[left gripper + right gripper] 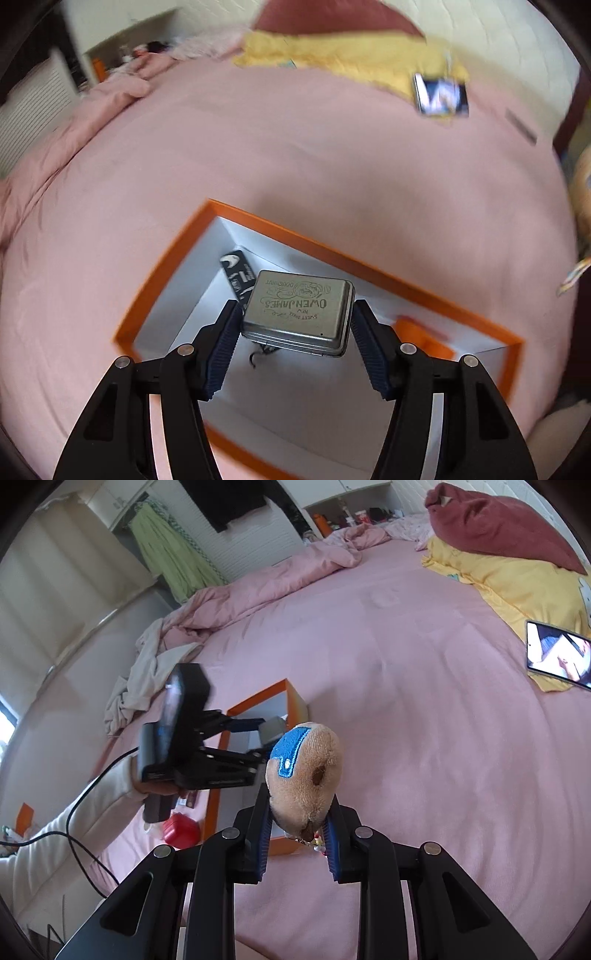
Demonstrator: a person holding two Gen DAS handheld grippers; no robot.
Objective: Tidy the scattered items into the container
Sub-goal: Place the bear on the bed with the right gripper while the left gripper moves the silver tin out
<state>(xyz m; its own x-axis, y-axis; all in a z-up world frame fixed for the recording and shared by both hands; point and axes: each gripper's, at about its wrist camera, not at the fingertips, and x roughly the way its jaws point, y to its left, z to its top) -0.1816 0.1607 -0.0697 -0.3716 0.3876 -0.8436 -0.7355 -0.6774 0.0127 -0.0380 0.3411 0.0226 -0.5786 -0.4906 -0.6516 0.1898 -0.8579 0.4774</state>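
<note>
An orange box [354,258] with a white inside lies open on the pink bed. My left gripper [295,314] is shut on a grey metal tin [299,310] marked "Owen James" and holds it over the box. A black tag [238,275] and an orange item [421,332] lie inside. In the right wrist view my right gripper [299,816] is shut on a tan plush toy [306,771] with a blue patch, held above the bed just right of the box [291,698]. The left gripper [264,740] with the tin [271,731] shows there over the box.
A red object [181,830] lies on the bed left of the box. A lit phone [554,657] rests on a yellow pillow [517,579] at the far right, with a maroon pillow [495,520] behind. A crumpled pink duvet [258,587] and white cloth [147,672] lie at the back left.
</note>
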